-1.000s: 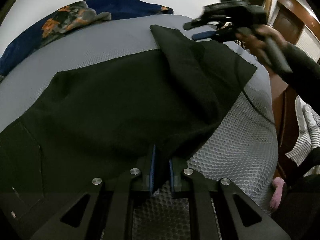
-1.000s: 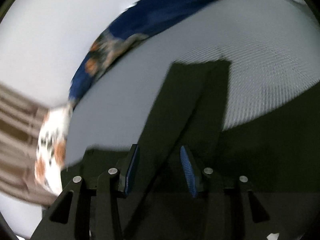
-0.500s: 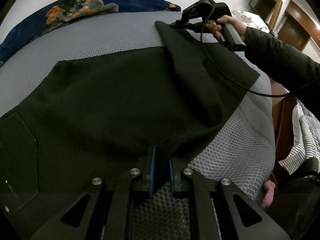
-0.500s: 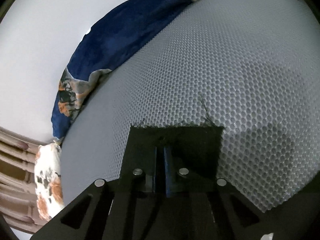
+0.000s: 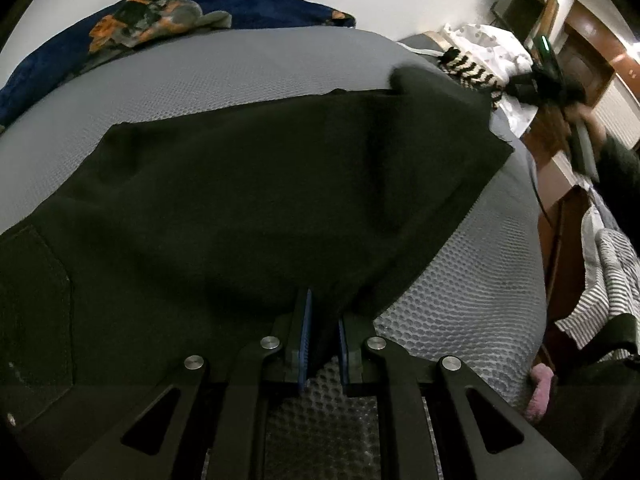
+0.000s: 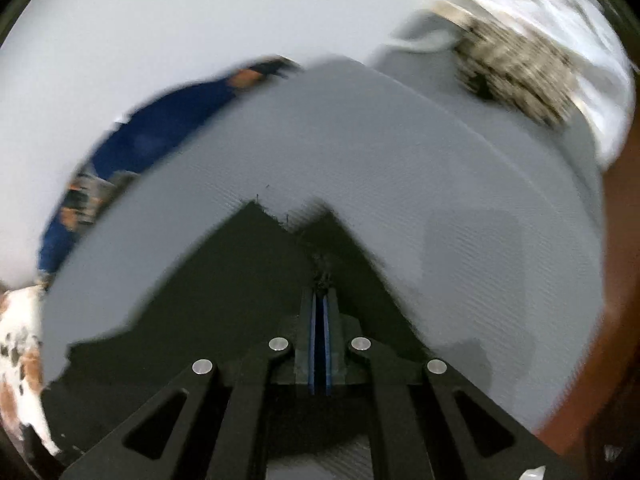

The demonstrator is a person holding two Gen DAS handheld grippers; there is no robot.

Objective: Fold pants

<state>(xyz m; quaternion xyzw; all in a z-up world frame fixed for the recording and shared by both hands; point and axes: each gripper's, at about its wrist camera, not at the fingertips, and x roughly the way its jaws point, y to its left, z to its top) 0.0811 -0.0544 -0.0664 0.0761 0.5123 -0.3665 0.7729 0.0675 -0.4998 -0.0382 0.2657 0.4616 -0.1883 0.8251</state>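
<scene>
Black pants point(image 5: 248, 200) lie spread over a grey mesh-covered bed point(image 5: 240, 68). My left gripper point(image 5: 323, 300) is shut on the near edge of the pants at the crotch side. A back pocket point(image 5: 36, 308) shows at the left. My right gripper point(image 6: 320, 296) is shut on the pants' leg end point(image 6: 280, 264), which is pulled out straight and lifted. In the left wrist view the right gripper point(image 5: 552, 80) is blurred at the far right, past the bed's end.
A blue and orange blanket point(image 5: 160, 20) lies at the bed's far edge by the white wall. White and striped laundry point(image 5: 480, 52) sits at the bed's right end. Striped cloth point(image 5: 608, 280), a pink item point(image 5: 540, 392) and wooden furniture point(image 5: 560, 208) stand to the right.
My right gripper shut on the leg end and has pulled it to the right, unfolding the leg off the pants. The left gripper kept its hold and place.
</scene>
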